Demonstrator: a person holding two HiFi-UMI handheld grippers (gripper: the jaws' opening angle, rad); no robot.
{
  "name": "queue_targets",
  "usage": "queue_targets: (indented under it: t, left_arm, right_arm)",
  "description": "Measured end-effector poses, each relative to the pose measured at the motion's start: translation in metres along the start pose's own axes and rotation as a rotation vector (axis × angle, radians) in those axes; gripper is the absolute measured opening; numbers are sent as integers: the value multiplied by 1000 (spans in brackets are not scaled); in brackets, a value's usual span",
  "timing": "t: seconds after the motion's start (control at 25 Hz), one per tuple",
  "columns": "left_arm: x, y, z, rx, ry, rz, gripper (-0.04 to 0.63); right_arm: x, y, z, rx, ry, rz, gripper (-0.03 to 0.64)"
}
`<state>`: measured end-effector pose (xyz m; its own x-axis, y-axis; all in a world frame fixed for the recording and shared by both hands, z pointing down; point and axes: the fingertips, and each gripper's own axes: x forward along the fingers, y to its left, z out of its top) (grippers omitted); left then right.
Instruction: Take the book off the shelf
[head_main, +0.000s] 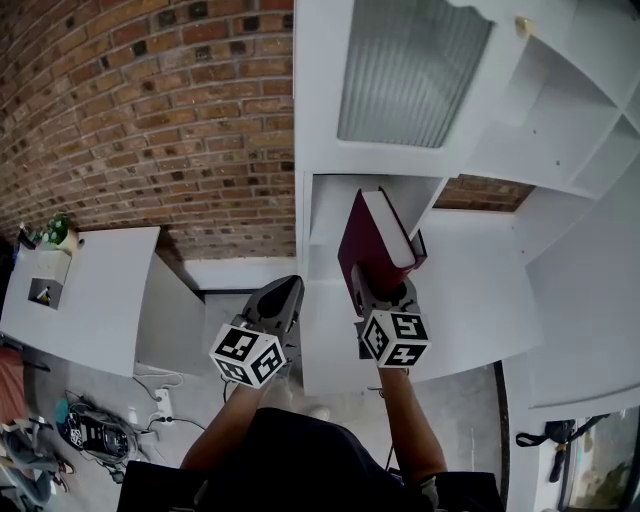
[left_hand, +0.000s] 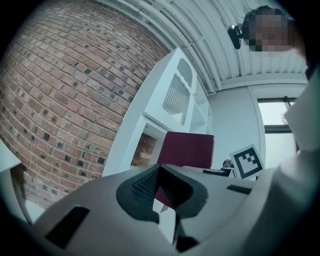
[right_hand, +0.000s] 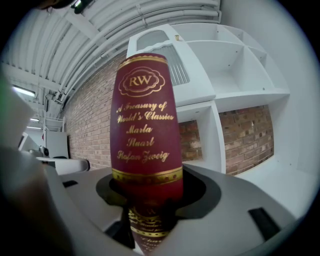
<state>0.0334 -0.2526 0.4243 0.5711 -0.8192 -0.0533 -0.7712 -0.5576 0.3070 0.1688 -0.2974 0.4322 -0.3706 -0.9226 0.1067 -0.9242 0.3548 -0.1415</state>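
Note:
A dark red book (head_main: 375, 245) with gold spine lettering is clamped at its lower end in my right gripper (head_main: 380, 287), which is shut on it. The book stands tilted in front of the open compartment of the white shelf unit (head_main: 325, 205), clear of its walls. In the right gripper view the spine (right_hand: 146, 130) rises straight out from between the jaws of the right gripper (right_hand: 150, 202). My left gripper (head_main: 283, 292) hangs just left of the book, shut with nothing in it. In the left gripper view the book's cover (left_hand: 186, 150) shows beyond the left gripper (left_hand: 160, 186).
A brick wall (head_main: 150, 120) runs behind and left of the shelf unit. A ribbed glass cabinet door (head_main: 410, 70) sits above the compartment. A white desk (head_main: 95, 290) stands at the left with a small plant (head_main: 60, 232). Cables and a power strip (head_main: 160, 405) lie on the floor.

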Motion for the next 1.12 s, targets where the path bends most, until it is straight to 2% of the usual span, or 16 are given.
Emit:
queue_targets:
  t: [0.4,0.64,1.12]
  left_arm:
    - [-12,-5,0,7,-7,10,17]
    - [-26,-1,4,-5,-15,7,17]
    - [-81,4,25,-8,-29,-35,17]
  right_arm:
    - [-7,7,-10,1,18,21,245]
    - [-11,13,-10,8,15,5,245]
    - [-38,66,-8,14,-2,-28,245]
